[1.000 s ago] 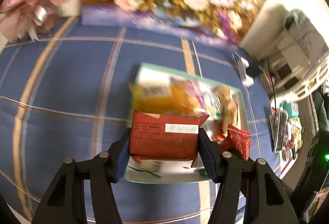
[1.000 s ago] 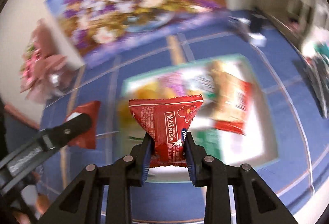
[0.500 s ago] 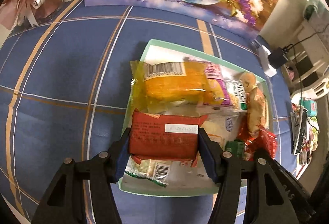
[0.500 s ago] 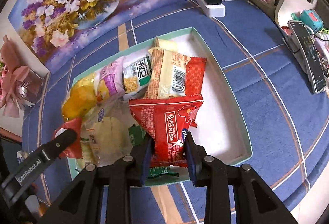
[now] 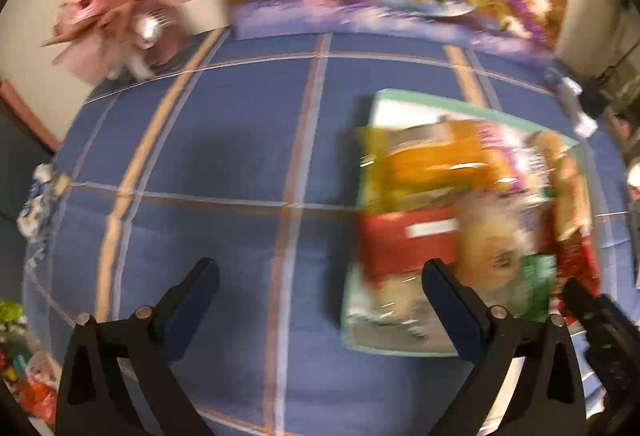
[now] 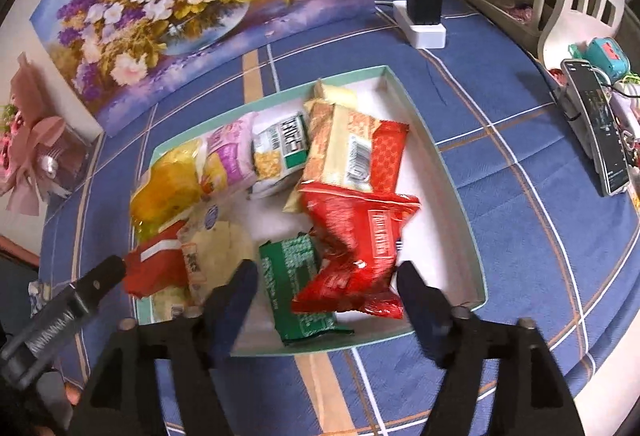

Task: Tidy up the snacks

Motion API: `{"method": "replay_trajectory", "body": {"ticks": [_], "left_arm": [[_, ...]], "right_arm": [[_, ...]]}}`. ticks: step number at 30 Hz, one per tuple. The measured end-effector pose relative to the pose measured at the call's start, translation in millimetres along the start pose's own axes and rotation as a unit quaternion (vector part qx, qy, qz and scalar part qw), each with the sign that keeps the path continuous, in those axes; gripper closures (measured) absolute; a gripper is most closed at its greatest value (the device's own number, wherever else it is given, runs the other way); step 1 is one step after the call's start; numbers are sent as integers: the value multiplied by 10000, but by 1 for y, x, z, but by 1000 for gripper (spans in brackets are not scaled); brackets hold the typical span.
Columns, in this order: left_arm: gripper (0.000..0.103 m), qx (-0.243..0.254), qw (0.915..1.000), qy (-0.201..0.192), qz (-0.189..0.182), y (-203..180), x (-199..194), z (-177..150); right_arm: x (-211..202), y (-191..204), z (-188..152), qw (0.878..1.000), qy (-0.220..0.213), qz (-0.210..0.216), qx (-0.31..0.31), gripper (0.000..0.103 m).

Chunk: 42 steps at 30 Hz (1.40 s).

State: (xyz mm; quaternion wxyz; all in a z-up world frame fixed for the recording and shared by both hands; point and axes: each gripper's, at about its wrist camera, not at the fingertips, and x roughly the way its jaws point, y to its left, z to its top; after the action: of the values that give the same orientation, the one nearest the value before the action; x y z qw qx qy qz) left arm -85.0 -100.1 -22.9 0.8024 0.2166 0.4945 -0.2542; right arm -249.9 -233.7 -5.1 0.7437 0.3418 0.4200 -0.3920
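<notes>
The left claw (image 5: 320, 290) has just been opening; its jaws stand wide with only blue tablecloth (image 5: 224, 163) between them. The dark red packet (image 5: 404, 244) lies in the green tray (image 5: 456, 103), just ahead of its right finger (image 5: 448, 300). The right claw (image 6: 324, 286) has also just been opening and grips nothing. The crumpled red bag (image 6: 360, 244) rests in the tray (image 6: 448, 171) between and just ahead of its fingertips, partly over a green packet (image 6: 292, 284).

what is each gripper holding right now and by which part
Nothing. The left gripper and right gripper have just opened; the red packets lie in the tray.
</notes>
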Motion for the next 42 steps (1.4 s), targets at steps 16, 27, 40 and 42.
{"method": "replay_trajectory", "body": {"ticks": [16, 27, 40, 42], "left_arm": [[2, -491, 9981, 280, 256, 53, -4, -41], [2, -500, 9977, 369, 263, 54, -6, -41], [2, -443, 9982, 342, 223, 49, -9, -38], [2, -457, 9981, 351, 237, 49, -8, -38]], "right_arm": [[-18, 37, -42, 9987, -100, 177, -473, 0], [-19, 38, -43, 9984, -101, 161, -539, 0], [-18, 41, -41, 9975, -130, 106, -681, 0], [-18, 41, -41, 9975, -132, 97, -693, 0]]}}
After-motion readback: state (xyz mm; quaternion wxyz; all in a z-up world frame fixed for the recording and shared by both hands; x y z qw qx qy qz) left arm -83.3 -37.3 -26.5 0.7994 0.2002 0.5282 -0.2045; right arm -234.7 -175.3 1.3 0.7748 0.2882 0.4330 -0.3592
